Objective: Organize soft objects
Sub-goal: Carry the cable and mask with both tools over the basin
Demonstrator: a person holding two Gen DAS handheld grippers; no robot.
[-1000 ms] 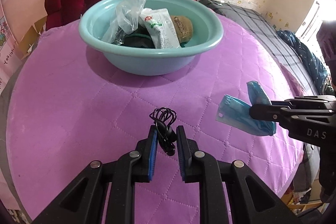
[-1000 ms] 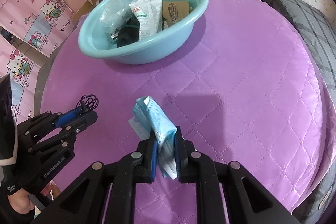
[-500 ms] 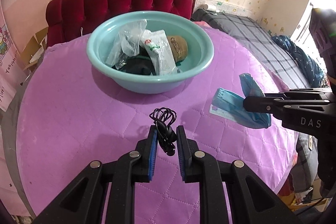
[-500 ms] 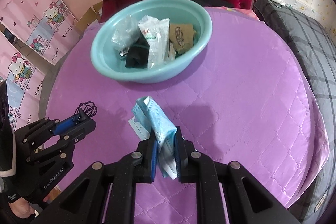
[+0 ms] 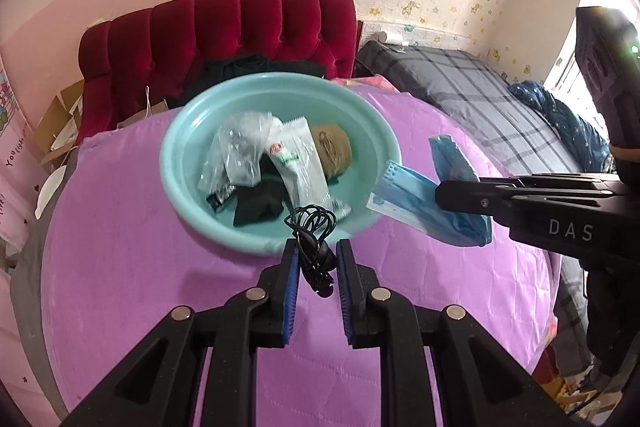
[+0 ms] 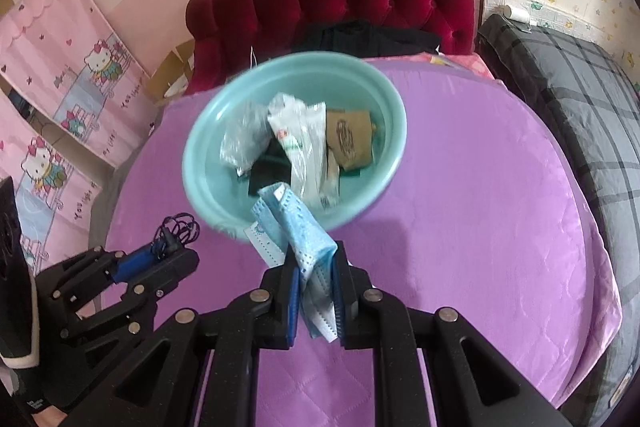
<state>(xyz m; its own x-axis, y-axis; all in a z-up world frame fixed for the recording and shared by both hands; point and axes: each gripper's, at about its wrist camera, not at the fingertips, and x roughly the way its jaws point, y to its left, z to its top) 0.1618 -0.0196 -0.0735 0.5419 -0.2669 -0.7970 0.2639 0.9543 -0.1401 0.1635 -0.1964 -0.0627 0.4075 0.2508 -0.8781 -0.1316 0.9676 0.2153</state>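
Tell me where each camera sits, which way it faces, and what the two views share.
Left wrist: on the left hand-held gripper, looking down along its fingers at the black cord it clamps, with the right hand-held gripper at right.
Right wrist: on the right hand-held gripper, looking down at the blue mask it clamps, with the left one and a sleeve at left.
Shared: teal basin, purple cover, red headboard.
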